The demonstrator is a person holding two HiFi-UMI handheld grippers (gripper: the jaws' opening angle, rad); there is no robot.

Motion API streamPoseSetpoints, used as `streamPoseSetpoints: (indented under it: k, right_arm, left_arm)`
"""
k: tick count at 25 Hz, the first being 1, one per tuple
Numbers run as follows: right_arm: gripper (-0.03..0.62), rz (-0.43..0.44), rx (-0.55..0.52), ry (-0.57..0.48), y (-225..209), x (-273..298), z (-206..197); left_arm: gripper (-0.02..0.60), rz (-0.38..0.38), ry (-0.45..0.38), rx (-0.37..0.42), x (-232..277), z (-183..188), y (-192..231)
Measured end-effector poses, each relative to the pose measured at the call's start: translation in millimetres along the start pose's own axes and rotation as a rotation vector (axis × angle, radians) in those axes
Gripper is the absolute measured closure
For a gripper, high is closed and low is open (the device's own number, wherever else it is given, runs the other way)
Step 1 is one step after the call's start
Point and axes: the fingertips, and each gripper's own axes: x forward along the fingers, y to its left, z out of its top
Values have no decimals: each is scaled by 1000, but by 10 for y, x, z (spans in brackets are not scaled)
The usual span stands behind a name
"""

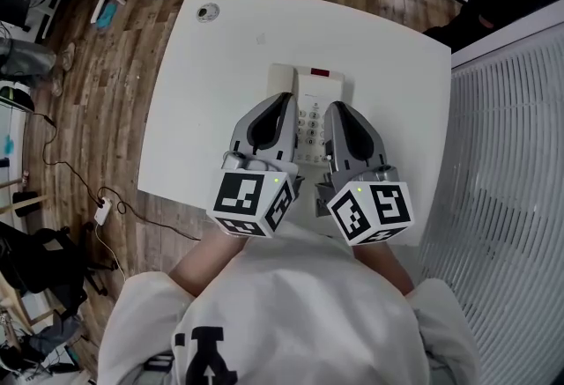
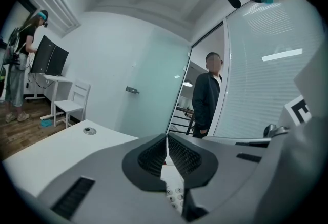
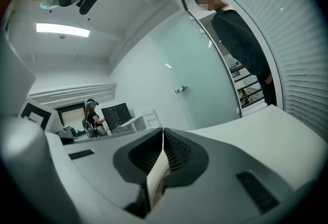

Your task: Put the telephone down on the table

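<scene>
Each clamped on only a thin edge of the telephone [image 1: 304, 88], the left claw [image 1: 282, 101] and right claw [image 1: 336, 107] may let it slip onto the counter [image 1: 211, 92].

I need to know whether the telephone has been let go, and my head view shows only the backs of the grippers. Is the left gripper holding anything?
Observer: No. In the left gripper view, the left gripper has its jaws pressed together with nothing between them. The keys of the telephone show below them.
Operator: And the right gripper?
Observer: In the right gripper view, the right gripper is shut and empty as well, with the telephone's pale side showing underneath.
</scene>
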Motion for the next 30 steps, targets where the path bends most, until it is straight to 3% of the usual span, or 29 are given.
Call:
streamPoseSetpoints:
  k: [14,23,30]
  right_arm:
    - [563,80,-12,18,16,-176,-124]
    - [563,47,-32,-12,159,-425,-84]
    - [563,14,-16,-30,442,-769,-276]
  left_arm:
    - [569,34,-39,-24,-138,-102,-177]
    - [571,-18,-44,1,-352,-63,-294]
    - [572,-44,-49,13,-817,-97,-313]
